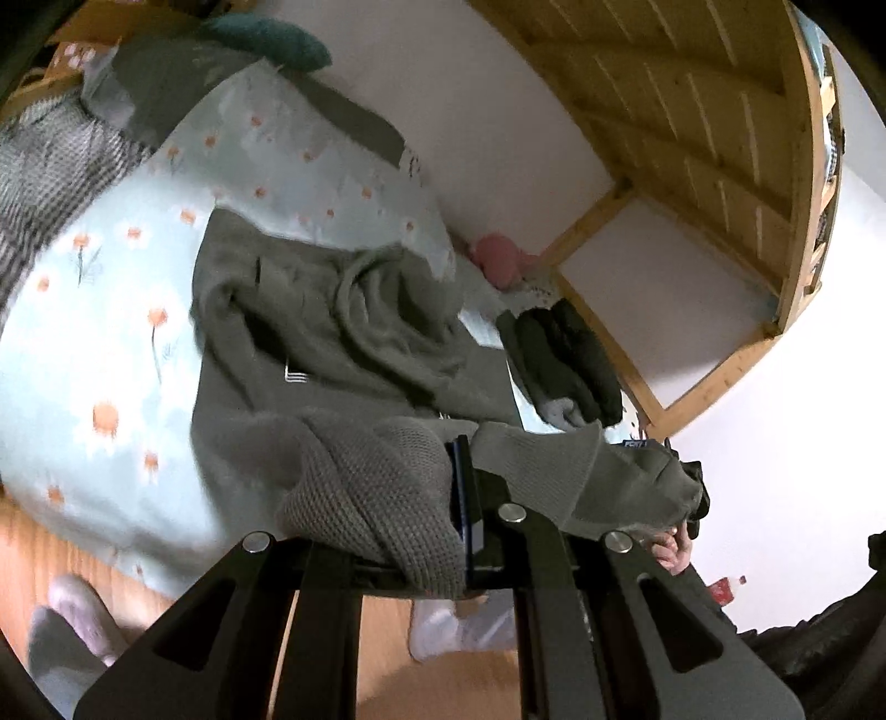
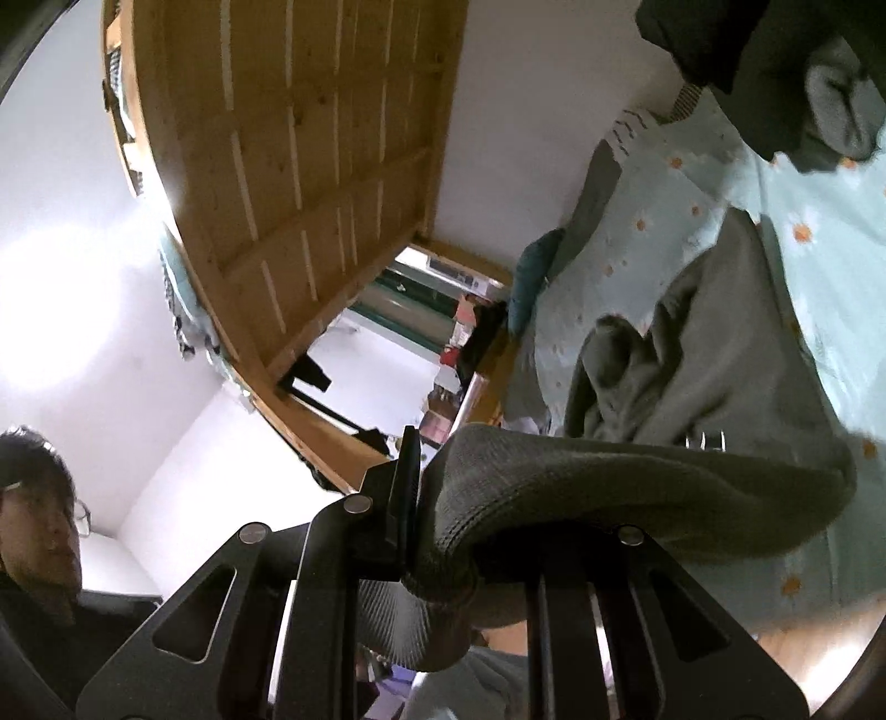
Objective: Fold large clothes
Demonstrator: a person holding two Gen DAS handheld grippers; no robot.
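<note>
A grey-green knit sweater (image 1: 343, 332) lies crumpled on a bed with a light blue flowered sheet (image 1: 111, 332). Its near edge is lifted off the bed. My left gripper (image 1: 470, 493) is shut on that knit edge, and cloth hangs over one finger. Further right along the same edge is my right gripper (image 1: 692, 487), held by a hand (image 1: 673, 551). In the right wrist view the right gripper (image 2: 423, 498) is shut on the sweater's (image 2: 637, 476) ribbed hem. The cloth arches from it down to the bed sheet (image 2: 692, 183) and hides one finger.
A pile of folded dark clothes (image 1: 565, 365) sits at the bed's far end beside a pink soft item (image 1: 498, 257). Wooden bunk slats (image 1: 692, 111) hang overhead. A grey checked blanket (image 1: 50, 166) and a teal pillow (image 1: 266, 39) lie at the other end. A person (image 2: 33, 526) stands at the left.
</note>
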